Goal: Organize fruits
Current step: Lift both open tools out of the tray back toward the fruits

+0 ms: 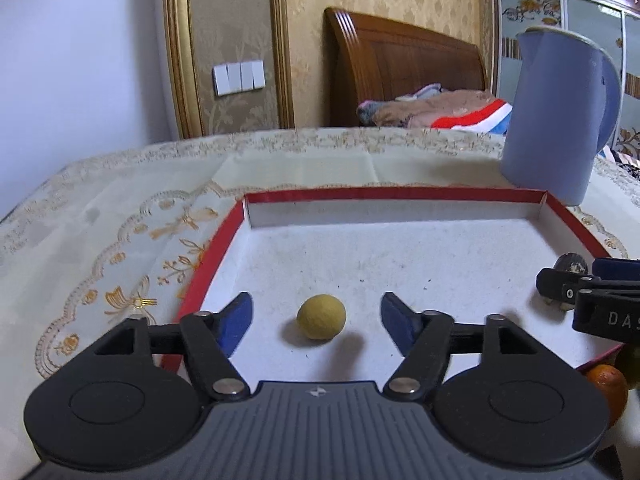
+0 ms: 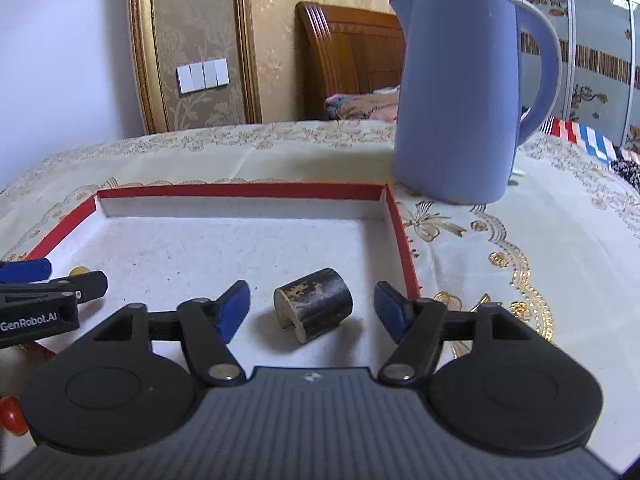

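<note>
Left wrist view: the spread left gripper (image 1: 316,316) could bump the small round yellow fruit (image 1: 321,317), rolling it. The right gripper (image 2: 312,312), spread too, flanks a dark stubby cylinder (image 2: 314,308).

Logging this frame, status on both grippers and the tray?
Left gripper open, yellow fruit between fingers. Right gripper open around dark cylinder. Both inside red-rimmed tray. Nothing blocking.

left gripper (image 1: 317,314) spread wide, blue pads either side of yellow fruit (image 1: 321,317), not touching | fruit lies near in red-rimmed tray (image 1: 400,194) | right gripper (image 1: 576,280) at right edge | blue kettle (image 1: 560,112) far right | orange fruit (image 1: 608,384) near right, outside tray
</note>
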The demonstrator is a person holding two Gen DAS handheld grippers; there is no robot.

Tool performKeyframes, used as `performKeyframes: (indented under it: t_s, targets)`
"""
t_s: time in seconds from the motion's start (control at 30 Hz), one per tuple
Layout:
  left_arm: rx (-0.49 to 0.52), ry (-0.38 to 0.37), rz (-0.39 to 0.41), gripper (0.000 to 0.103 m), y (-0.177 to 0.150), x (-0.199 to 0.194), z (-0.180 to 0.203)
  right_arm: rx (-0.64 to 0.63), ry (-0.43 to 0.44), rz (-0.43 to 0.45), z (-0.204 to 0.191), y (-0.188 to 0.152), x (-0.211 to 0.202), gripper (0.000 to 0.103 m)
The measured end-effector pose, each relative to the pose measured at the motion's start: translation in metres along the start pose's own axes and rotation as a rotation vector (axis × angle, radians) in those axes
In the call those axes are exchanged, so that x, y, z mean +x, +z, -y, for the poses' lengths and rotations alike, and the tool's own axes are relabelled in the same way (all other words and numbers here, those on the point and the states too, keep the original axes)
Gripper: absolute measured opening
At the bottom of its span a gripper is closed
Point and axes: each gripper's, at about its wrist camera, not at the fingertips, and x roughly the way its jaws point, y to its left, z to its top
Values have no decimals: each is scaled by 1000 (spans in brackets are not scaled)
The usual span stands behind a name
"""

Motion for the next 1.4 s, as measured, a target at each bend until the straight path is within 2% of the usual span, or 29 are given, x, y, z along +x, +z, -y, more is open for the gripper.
performKeyframes:
  t_s: [0.03, 0.23, 0.27, 0.3, 0.4, 0.53, 0.7, 0.8, 0.93, 1.03, 1.13, 1.27, 1.4]
  targets:
    - [1, 3, 11, 75, -1, -3, 0, 6, -4, 10, 1, -1, -2, 80]
    - [-37, 18, 61, 75, -9, -27, -13, 53, 19, 69, 10, -5, -23, 82]
    - [-46, 21, 67, 75, -12, -33, -16, 64, 22, 77, 11, -7, -26, 84]
    - [-52, 24, 74, 75, -15, -37, -19, 77, 21, 88, 13, -10, -31, 90]
    - [-64, 28, 96, 75, -24, -52, -28, 92, 19, 115, 14, -18, -45, 91]
    - [-101, 16, 85, 75, -35, -68, -43, 107, 15, 152, 18, -27, -63, 91]
    - [-185, -51, 75, 76, -49, -95, -73, 122, 37, 167, 20, -40, -81, 94]
    - [-190, -46, 62, 76, -61, -103, -83, 106, 34, 185, 18, -45, -90, 94]
    - [-174, -50, 17, 76, -74, -101, -87, 129, 74, 170, 24, -58, -99, 95]
    - [-147, -48, 8, 76, -80, -101, -83, 208, 97, 190, 39, -65, -109, 97]
    - [-122, -49, 3, 76, -80, -101, -80, 238, 103, 155, 52, -71, -116, 97]
    - [-107, -60, -22, 76, -80, -97, -78, 204, 111, 95, 58, -79, -122, 97]
    - [-107, -51, -33, 76, -81, -95, -78, 156, 98, 81, 53, -85, -127, 97]
